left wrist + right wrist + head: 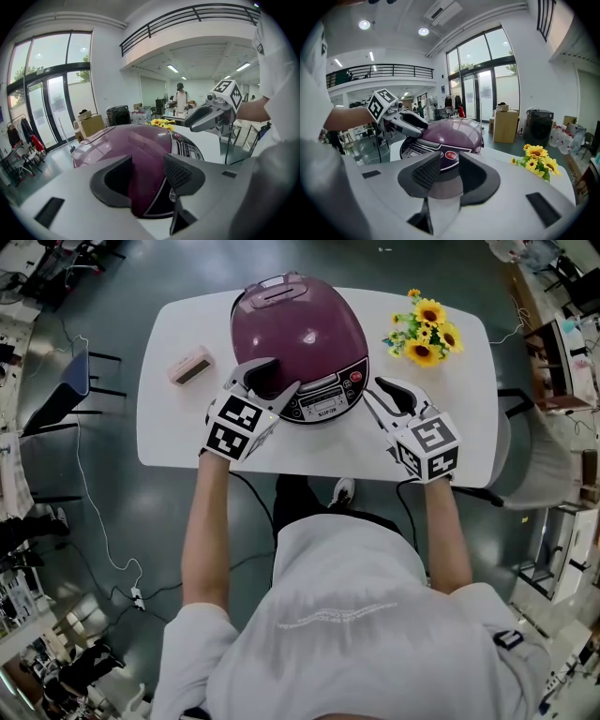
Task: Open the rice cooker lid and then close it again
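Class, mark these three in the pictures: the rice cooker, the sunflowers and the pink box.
Rice cooker (pixel 291 324): head view, middle of its purple lid.
Sunflowers (pixel 427 334): head view, middle of the bunch.
Pink box (pixel 191 367): head view, its top face.

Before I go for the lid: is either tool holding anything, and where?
Nothing is held. Left tool: jaws apart at the front left of the rice cooker. Right tool: jaws apart and empty, near its front right.
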